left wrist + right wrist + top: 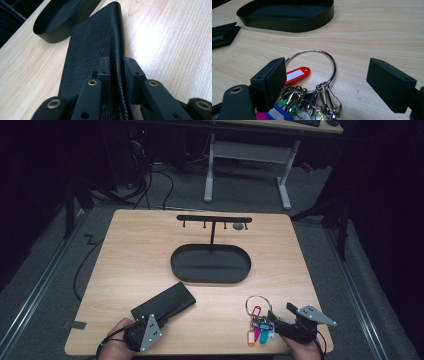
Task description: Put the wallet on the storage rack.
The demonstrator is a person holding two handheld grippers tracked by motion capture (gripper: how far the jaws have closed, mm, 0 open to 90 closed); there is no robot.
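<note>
High view: the left gripper (150,320) clamps the near edge of a black leather wallet (164,302) lying flat on the wooden table (140,250), near its front edge. The right gripper (280,317) stands with jaws spread wide around a steel key ring (312,68) carrying coloured tags (257,330). Beyond both, an oval black tray (210,264) with a hook stand (214,220) occupies the table centre, well apart from the grippers.

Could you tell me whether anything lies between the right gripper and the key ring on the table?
Nothing visible does. The right gripper is open with its jaws either side of the key ring, which lies flat on the wooden table. The black oval tray sits farther off, beyond the ring.
</note>
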